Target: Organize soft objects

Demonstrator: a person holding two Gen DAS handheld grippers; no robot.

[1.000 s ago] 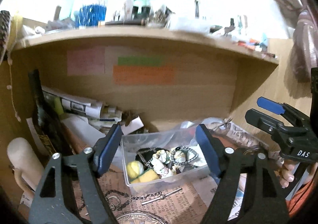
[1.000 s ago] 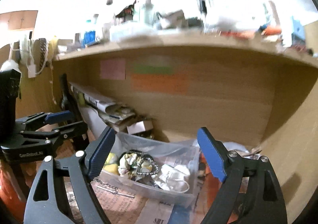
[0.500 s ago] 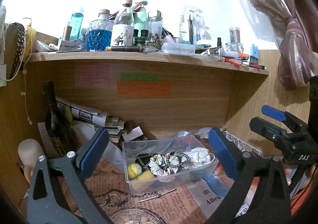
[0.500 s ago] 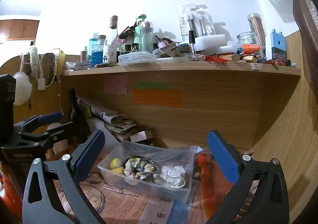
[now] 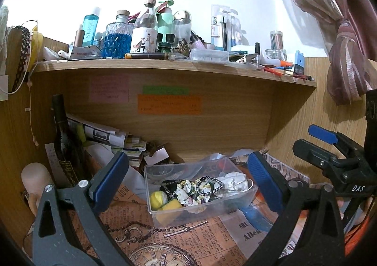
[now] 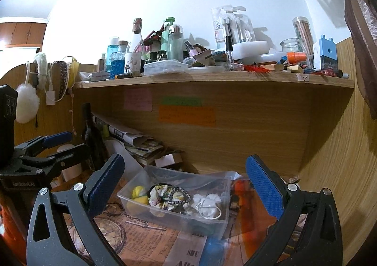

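Scrunchies (image 5: 192, 191) heaped inside a clear plastic bin (image 5: 238, 204), floral fabric tangled with a beaded dark band (image 5: 209, 185). Landmark for everything else: that bin, set on newspaper-print paper (image 5: 188, 240) under a wooden shelf (image 5: 165, 65).

Inside the bin, toward its left end: a yellow soft ball (image 5: 156, 197) and a yellow sponge-like block (image 5: 170, 205), touching each other. Toward its right end: a crumpled white cloth (image 5: 232, 180) with a thin ring lying on it (material hard to tell).

In front of the bin: a chain with a small key (image 5: 183, 230) lying on the paper. Behind the bin and to its left: a stack of folded papers (image 5: 110, 136) and a dark bottle (image 5: 62, 134), upright against the side panel. Above the bin, on the back panel: pink, green and orange sticky notes (image 5: 169, 104). Higher up, on the shelf: crowded bottles, among them one with blue liquid (image 5: 116, 39).

Left gripper (image 5: 186, 178) spread wide, empty, held in front of the bin with the bin seen between the blue pads. Right gripper (image 6: 185, 182) likewise spread wide and empty, facing the bin from its front-right, touching nothing.
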